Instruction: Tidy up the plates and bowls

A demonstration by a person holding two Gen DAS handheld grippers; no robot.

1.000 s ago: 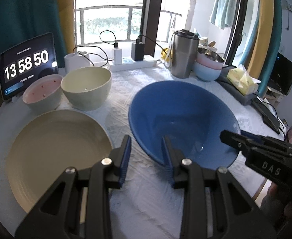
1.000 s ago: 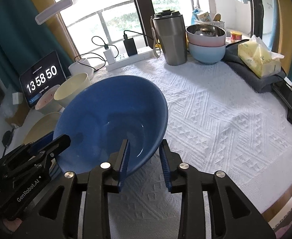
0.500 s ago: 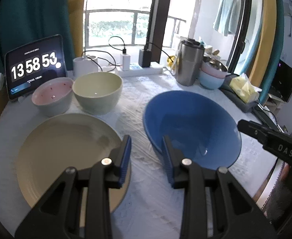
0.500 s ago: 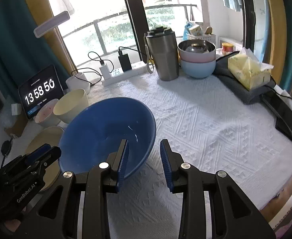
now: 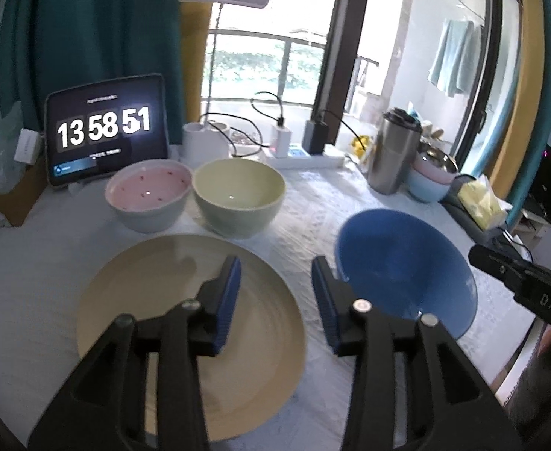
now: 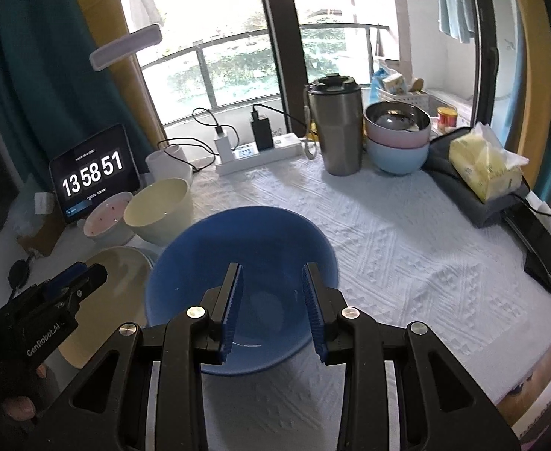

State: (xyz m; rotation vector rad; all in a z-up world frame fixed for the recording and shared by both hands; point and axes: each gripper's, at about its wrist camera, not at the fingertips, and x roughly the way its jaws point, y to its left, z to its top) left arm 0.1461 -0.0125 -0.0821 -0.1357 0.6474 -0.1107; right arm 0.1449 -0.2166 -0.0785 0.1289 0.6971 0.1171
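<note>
Your round blue ceramic bowl [image 6: 237, 263] looks glossy and smooth, as does the wide beige plate [image 5: 185, 300] at its nine o'clock. Under them lies a white woven tablecloth [image 6: 407, 248], matt and embossed; at one o'clock stands a brushed-steel tumbler [image 6: 337, 127].

Blue bowl [image 5: 407, 263] upright, right of beige plate [image 5: 155, 300]. Pink bowl [image 5: 149, 195] and green bowl [image 5: 239, 197] side by side behind plate.

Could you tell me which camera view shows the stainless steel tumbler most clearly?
The right wrist view shows the stainless steel tumbler best: it stands large and sharp, with its black lid and whole body visible beside the stacked bowls. In the left wrist view the tumbler is smaller, blurrier and nearer the picture's edge.
</note>
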